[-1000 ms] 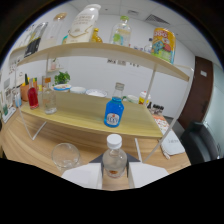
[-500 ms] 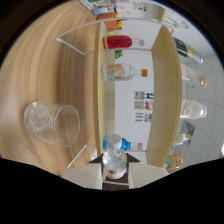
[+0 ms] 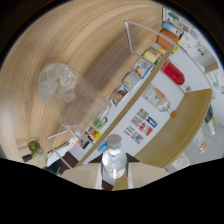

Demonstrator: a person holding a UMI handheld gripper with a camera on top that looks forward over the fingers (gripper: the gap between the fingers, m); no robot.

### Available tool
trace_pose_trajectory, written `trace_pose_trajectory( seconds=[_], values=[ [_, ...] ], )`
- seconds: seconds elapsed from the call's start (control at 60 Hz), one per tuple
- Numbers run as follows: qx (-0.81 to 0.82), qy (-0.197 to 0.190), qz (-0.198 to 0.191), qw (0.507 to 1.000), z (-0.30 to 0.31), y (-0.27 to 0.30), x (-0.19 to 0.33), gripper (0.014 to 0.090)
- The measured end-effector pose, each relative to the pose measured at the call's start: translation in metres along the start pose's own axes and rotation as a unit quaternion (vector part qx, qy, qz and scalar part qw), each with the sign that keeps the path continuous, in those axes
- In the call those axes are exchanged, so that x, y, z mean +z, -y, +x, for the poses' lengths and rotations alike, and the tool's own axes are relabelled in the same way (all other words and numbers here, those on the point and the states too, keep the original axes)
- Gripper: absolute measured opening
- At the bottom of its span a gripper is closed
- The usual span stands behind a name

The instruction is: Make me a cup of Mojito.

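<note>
Gripper view: the tongs pinch a clear plastic bottle, one pale finger pressed against each side of its body. The bottle's neck and grey cap point forward along the fingers, away from the camera. The whole scene appears strongly rotated, so the bottle is held tipped over rather than upright.

Just beyond the cap and to one side, a clear glass filled with ice cubes stands on the wooden worktop, its mouth open and nothing touching it. A small green item, possibly a lime, lies on the worktop near the glass, towards the worktop's edge.

Further out, a white wire-framed shelf runs along the far edge of the worktop. It carries a row of jars, cans and packets, with a red container among them. Their labels cannot be read. A second wooden surface lies beyond the shelf.
</note>
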Motion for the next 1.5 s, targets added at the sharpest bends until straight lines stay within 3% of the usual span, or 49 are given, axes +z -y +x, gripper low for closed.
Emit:
trace_pose_trajectory(
  seconds=[0.167,0.317,0.45,0.567,0.717,0.933,1.217,1.383,1.5],
  values=[
    [0.064,0.003,0.015,0.998,0.006,-0.003,-0.004,0.0345],
    [0.271,0.003,0.076,0.960,0.030,-0.005,-0.019,0.0346],
    [0.491,0.005,0.143,0.859,0.055,-0.014,-0.036,0.0346],
    [0.665,0.041,0.174,0.725,0.048,-0.025,-0.043,0.0347],
    [0.787,0.097,0.157,0.589,-0.002,-0.024,-0.029,0.0348],
    [0.860,0.201,0.102,0.458,-0.089,0.022,0.001,0.0347],
    [0.861,0.270,0.065,0.426,-0.153,0.067,0.018,0.0346],
    [0.850,0.289,0.056,0.437,-0.167,0.079,0.019,0.0349],
    [0.846,0.280,0.053,0.450,-0.169,0.077,0.018,0.0354]
  ],
)
